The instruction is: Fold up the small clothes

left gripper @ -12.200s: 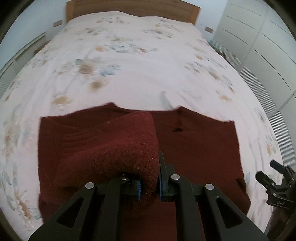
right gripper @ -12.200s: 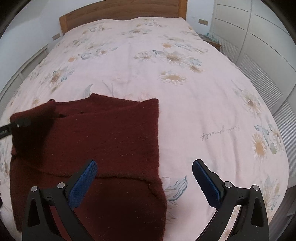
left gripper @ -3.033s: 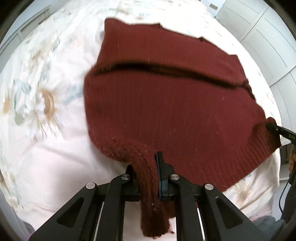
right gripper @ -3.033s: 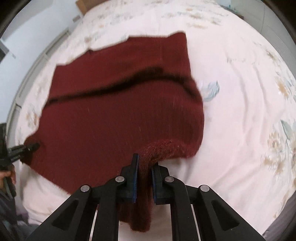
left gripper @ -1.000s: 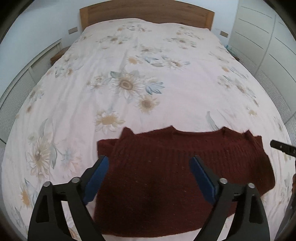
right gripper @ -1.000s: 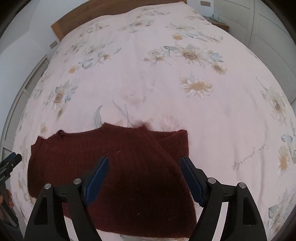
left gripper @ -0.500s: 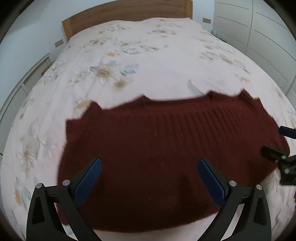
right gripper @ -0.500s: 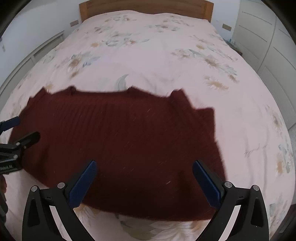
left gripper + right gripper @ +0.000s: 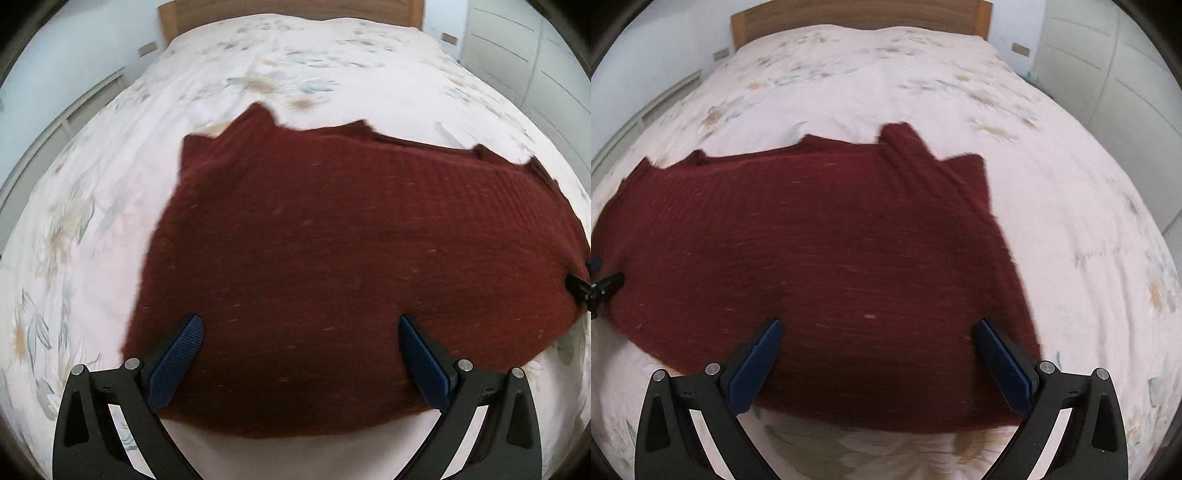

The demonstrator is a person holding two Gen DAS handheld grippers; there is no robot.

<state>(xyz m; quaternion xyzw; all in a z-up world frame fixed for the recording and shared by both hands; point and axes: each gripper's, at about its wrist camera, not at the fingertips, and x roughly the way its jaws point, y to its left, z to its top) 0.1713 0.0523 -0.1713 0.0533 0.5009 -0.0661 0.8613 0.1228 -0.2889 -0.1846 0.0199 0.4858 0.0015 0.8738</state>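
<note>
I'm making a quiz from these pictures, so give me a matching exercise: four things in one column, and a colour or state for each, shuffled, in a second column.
Things:
1. sweater
2. headboard
3. left gripper
4. bedspread

Descriptions:
A. wooden, at the far end
B. jaws wide open, nothing between the pads
C. dark red, folded
D. pale with flowers

Pairs: 1-C, 2-A, 3-B, 4-D
</note>
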